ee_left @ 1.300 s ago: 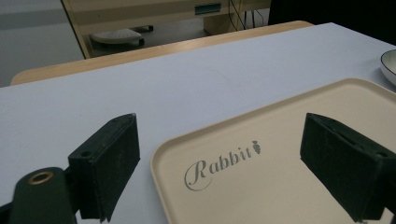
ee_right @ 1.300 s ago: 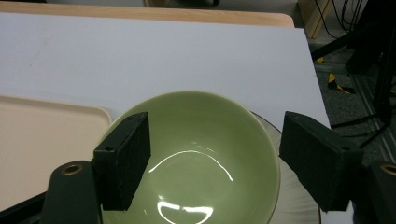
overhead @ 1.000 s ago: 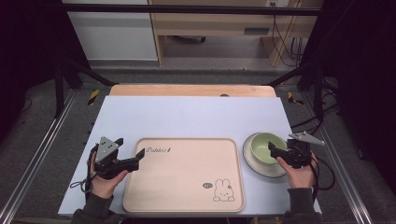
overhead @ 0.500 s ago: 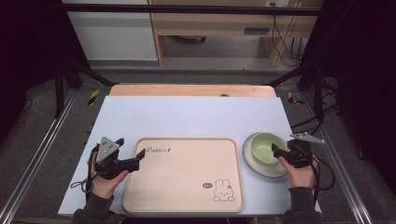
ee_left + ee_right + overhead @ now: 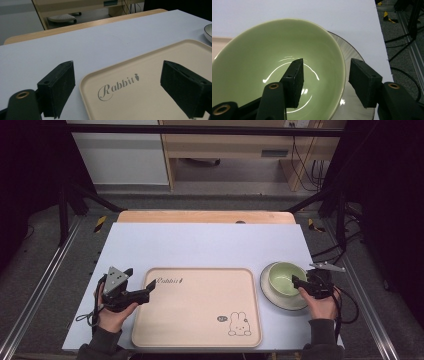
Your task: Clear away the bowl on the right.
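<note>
1. While the right claw (image 5: 296, 282) sits at the near right rim of the green bowl (image 5: 285, 277), one jaw hangs inside the bowl and the other outside its wall, as the right gripper view shows.
2. Its jaws have just been closing, with the bowl's rim (image 5: 340, 67) between them; a gap shows on each side of the wall, so the pads do not yet press on it and the claw counts as released.
3. The green bowl stands on a pale saucer (image 5: 280, 302) with a dark edge, on the right part of the desk (image 5: 210, 245), just beside the right edge of the tray (image 5: 197, 320).
4. The tray is beige, lies flat at the near middle of the desk, and bears the word "Rabbit" (image 5: 117, 86) at its far left corner and a small rabbit drawing (image 5: 239, 325) near its near right corner.
5. The left claw (image 5: 150, 291) rests at the tray's left edge, pointing across it; in the left gripper view its jaws stand wide apart, one over the desk and one over the tray, with nothing gripped between them.
6. A hand (image 5: 112, 317) holds the left claw from the near edge, and another hand (image 5: 320, 305) holds the right one.
</note>
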A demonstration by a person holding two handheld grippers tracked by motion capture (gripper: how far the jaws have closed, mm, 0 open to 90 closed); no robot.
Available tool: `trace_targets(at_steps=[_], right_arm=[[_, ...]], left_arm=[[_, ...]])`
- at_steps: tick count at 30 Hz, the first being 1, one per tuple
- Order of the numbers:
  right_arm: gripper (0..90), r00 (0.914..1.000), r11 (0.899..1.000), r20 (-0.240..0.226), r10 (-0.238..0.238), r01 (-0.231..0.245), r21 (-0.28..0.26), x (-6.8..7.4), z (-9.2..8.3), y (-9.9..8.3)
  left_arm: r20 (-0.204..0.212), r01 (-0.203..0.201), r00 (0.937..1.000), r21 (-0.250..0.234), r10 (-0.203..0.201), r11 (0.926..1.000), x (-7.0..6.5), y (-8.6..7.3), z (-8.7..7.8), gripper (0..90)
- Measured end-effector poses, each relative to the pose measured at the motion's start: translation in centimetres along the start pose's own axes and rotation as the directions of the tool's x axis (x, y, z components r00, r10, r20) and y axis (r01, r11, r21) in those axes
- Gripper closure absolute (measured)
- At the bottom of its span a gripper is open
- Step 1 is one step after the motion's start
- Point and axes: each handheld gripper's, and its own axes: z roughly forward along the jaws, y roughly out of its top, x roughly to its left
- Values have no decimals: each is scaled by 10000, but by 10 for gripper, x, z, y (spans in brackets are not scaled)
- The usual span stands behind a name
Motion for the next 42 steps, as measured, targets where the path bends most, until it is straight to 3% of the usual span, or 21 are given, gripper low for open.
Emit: trace_targets(at_steps=[9, 23, 26, 27, 30, 31, 36, 37, 42], right_arm=[[564, 9994, 9982, -187, 307, -297, 523, -1, 3, 1], [695, 9993, 9944, 9, 373, -372, 990, -3, 4, 1], [706, 9991, 9932, 14, 426, -425, 1082, -3, 5, 1], [715, 9978, 9906, 84, 655, -661, 1197, -2, 6, 2], [728, 9988, 9907, -24, 490, -483, 1272, -4, 7, 1], [743, 9965, 9868, -11, 839, -830, 1393, -3, 8, 2], [761, 9976, 9858, -52, 689, -672, 1540, -7, 9, 1], [768, 9956, 9828, -122, 929, -897, 1612, -6, 10, 1], [766, 9950, 9805, -134, 993, -956, 1717, -6, 12, 1]], left_arm=[[19, -47, 10000, 39, 47, 10000, -1, 0, 0, 121], [40, -94, 9999, 91, 93, 9999, -3, -1, 2, 121], [43, -103, 9999, 97, 103, 9999, -3, -1, 3, 121], [52, -112, 9999, 101, 111, 9999, -3, -1, 3, 121], [55, -104, 9999, 109, 103, 9999, -3, -2, 3, 121], [54, -114, 9999, 103, 113, 9999, -3, -2, 3, 121], [58, -113, 9999, 107, 112, 9999, -3, -2, 3, 121], [57, -121, 9999, 118, 120, 9999, -3, -2, 3, 121], [68, -165, 9998, 165, 164, 9997, -3, -2, 3, 121]])
